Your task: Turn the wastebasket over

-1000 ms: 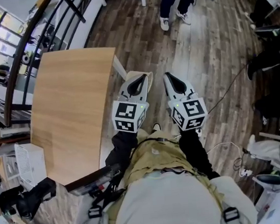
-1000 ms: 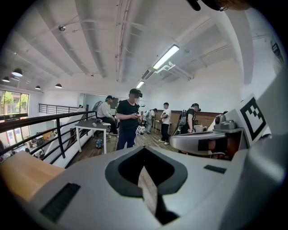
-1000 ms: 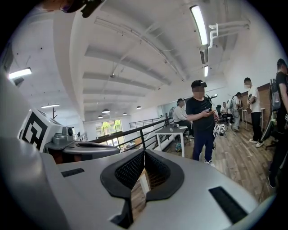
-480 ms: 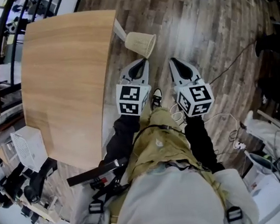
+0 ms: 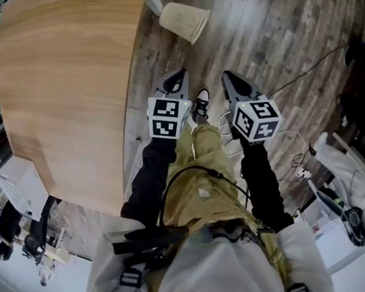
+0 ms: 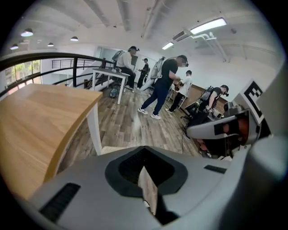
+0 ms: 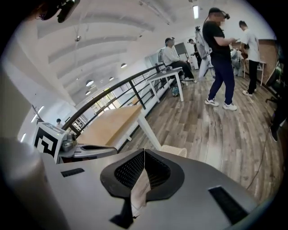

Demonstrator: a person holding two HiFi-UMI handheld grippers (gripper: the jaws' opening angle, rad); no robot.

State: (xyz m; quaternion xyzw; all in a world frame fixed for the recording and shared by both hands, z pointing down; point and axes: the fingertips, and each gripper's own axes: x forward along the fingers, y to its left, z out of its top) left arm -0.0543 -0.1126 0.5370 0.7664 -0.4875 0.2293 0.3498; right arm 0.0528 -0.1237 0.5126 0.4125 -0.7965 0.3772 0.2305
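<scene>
Up top in the head view, the wastebasket lies sideways; looks light and flimsy, I'd pinch its rim. Left gripper and right gripper both closed, empty.

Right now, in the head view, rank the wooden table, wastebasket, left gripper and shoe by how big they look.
1. wooden table, by far the largest.
2. left gripper and wastebasket look about alike; the gripper is nearer the camera, so I won't rank them.
3. shoe, smallest.

Beige wastebasket, seemingly tipped sideways.
</scene>
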